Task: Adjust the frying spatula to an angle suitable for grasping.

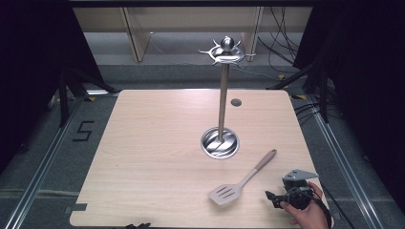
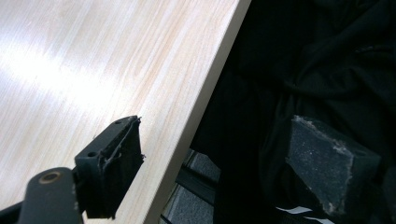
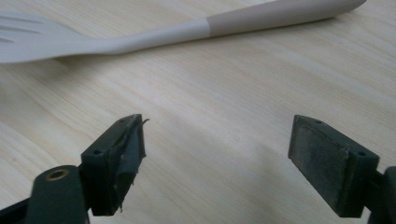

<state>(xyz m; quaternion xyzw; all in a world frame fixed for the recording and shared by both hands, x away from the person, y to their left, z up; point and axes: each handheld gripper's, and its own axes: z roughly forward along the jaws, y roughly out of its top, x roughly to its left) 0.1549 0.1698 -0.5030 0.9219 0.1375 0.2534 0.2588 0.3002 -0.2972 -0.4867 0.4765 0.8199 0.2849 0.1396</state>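
A slotted spatula (image 1: 241, 183) is laid on the wooden table (image 1: 157, 143) near its right front, just left of the right gripper (image 1: 273, 199). That gripper's jaws are spread wide and hold nothing, the spatula (image 3: 177, 32) lying beyond the fingertips (image 3: 128, 140), untouched. The left gripper (image 2: 219, 158) is held wide open and empty over the table's near edge (image 2: 196, 116).

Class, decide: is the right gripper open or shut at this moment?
Open. In the right gripper view, the right gripper's two black jaws stand wide apart over bare table, nothing between them; the spatula lies beyond.
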